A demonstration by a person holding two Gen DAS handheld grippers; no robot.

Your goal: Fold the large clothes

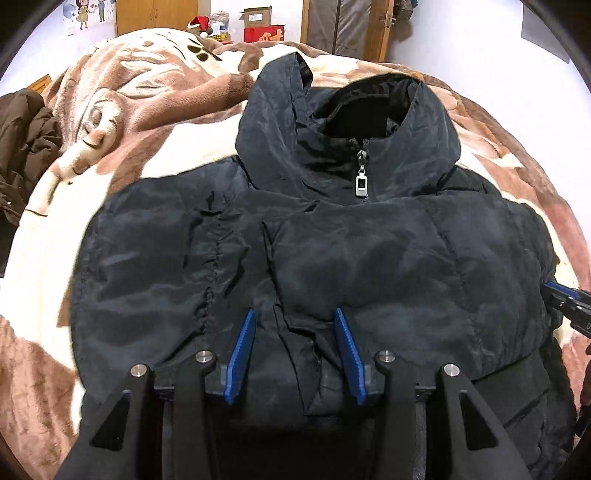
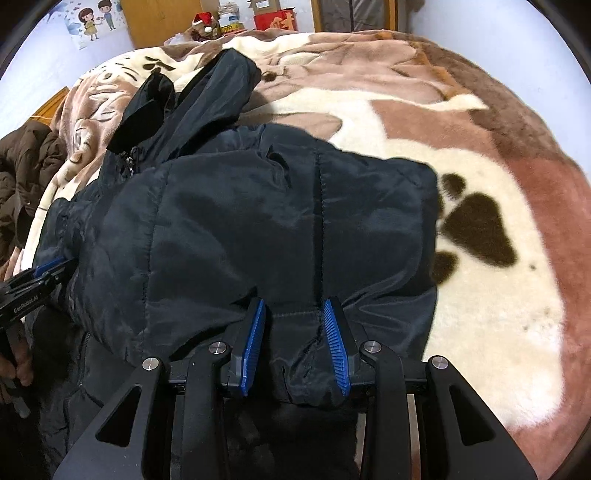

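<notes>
A dark navy puffer jacket (image 1: 369, 240) lies front up on the bed, hood (image 1: 280, 122) at the far end, a white zipper pull (image 1: 361, 182) at the collar. Its near part is folded up over the chest. My left gripper (image 1: 294, 317) has a thick fold of this near edge between its blue pads, which press on it. My right gripper (image 2: 294, 304) pinches the jacket (image 2: 240, 221) at a ribbed hem on the right side. Each gripper shows at the edge of the other's view: the right gripper (image 1: 565, 299), the left gripper (image 2: 48, 269).
A plush brown and cream blanket (image 2: 480, 184) with a paw print covers the bed (image 1: 129, 110). A brown coat (image 1: 22, 147) lies bunched at the left edge. Boxes and a Santa hat (image 1: 199, 24) stand by the far wall. A hand (image 2: 20, 365) shows at lower left.
</notes>
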